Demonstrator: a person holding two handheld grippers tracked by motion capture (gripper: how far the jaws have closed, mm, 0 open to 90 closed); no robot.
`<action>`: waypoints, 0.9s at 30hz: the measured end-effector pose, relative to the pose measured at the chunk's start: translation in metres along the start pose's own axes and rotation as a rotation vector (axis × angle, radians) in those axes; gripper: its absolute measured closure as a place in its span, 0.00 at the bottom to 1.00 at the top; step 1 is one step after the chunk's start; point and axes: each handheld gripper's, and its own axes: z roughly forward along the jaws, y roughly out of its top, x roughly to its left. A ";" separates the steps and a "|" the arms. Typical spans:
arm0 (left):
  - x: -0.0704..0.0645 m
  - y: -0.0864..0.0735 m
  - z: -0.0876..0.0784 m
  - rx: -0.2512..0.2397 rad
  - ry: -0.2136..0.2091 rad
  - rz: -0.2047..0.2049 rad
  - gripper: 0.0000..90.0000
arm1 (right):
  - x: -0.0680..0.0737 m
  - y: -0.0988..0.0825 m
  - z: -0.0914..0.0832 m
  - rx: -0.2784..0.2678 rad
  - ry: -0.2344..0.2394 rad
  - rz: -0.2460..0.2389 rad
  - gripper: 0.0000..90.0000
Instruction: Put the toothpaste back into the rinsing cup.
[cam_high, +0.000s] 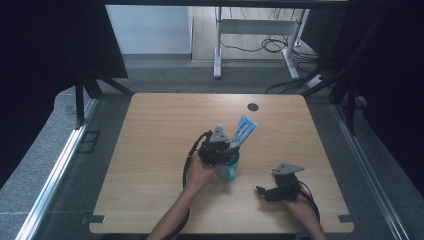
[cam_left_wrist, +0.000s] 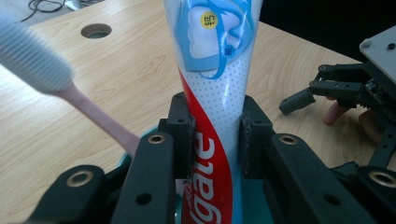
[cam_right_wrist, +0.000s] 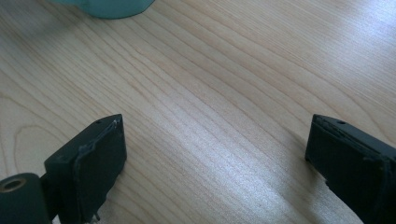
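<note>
1. One toothpaste tube (cam_left_wrist: 212, 93) pinched between both pads of the left gripper (cam_left_wrist: 215, 140), standing near upright, crimped end up and leaning a little to the far right in the high view (cam_high: 243, 131).
2. Lower end of that tube down inside a teal cup (cam_high: 229, 170), near the middle of the wooden table (cam_high: 150, 150), slightly toward the near edge.
3. Pads (cam_left_wrist: 183, 135) pressed flat on the tube's two sides, about where the red swirl and lettering begin; jaws narrowed to the tube's width, cup rim just beneath them.
4. Also in the cup: a toothbrush (cam_left_wrist: 56, 79) with pale bristled head and pink handle, slanting up and away to the left in the left gripper view, just beside the tube and close to the left-hand jaw, apart from the pads.
5. Left hand (cam_high: 199, 172) wrapped round the gripper body, right over the cup (cam_left_wrist: 140, 161).
6. Off to the near right, well apart from the cup: right gripper (cam_high: 264, 192), low over the table with jaws spread wide and nothing between them, bare wood grain under the pads (cam_right_wrist: 95, 158) in the right gripper view, cup base (cam_right_wrist: 112, 7) at the far edge there.
7. Same right gripper (cam_left_wrist: 303, 100) beyond the tube in the left gripper view, fingertips of its hand behind.
8. Far side of the table: a round cable hole (cam_high: 253, 106), well clear of everything.
</note>
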 end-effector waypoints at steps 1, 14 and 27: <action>0.000 0.000 0.000 0.003 0.003 0.001 0.78 | 0.000 0.000 0.000 0.001 0.000 -0.001 0.06; -0.003 -0.009 0.003 0.065 0.030 0.030 0.77 | 0.000 0.000 0.000 0.001 -0.001 0.000 0.06; -0.003 -0.008 0.001 0.080 0.038 0.024 0.72 | 0.000 0.000 0.000 0.001 0.000 -0.002 0.06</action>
